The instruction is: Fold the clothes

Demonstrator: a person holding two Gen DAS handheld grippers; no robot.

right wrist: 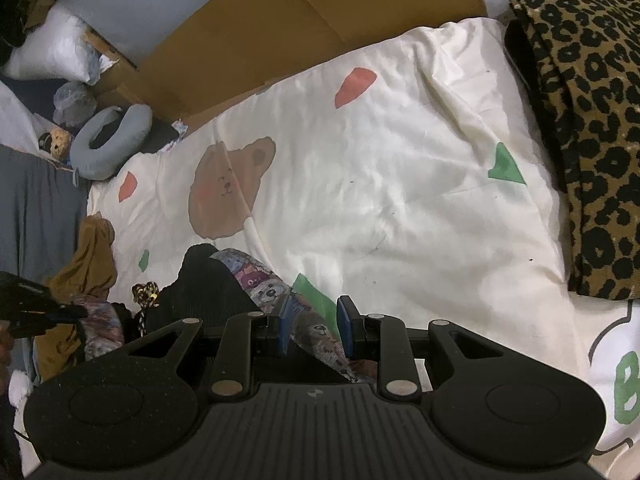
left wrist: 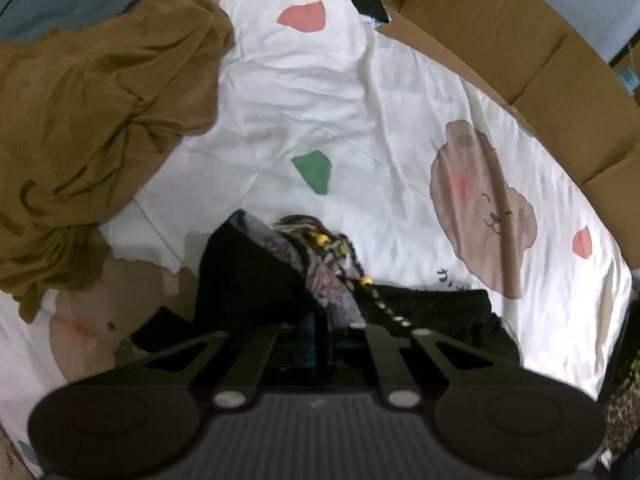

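blue padded fingers (right wrist: 345,326) straddle a limp patterned garment (right wrist: 276,288).

Ahead of the right gripper spreads a white quilt (right wrist: 400,184) printed with a bear (right wrist: 228,188). Beyond it stands cardboard (right wrist: 320,12); far left lie a grey neck pillow (right wrist: 116,140) and a small toy (right wrist: 58,142).

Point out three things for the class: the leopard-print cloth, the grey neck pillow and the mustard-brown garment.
leopard-print cloth (right wrist: 584,128): right wrist view, middle of the folded stack.
grey neck pillow (right wrist: 105,152): right wrist view, its lower curve.
mustard-brown garment (left wrist: 92,120): left wrist view, centre of the crumpled heap.
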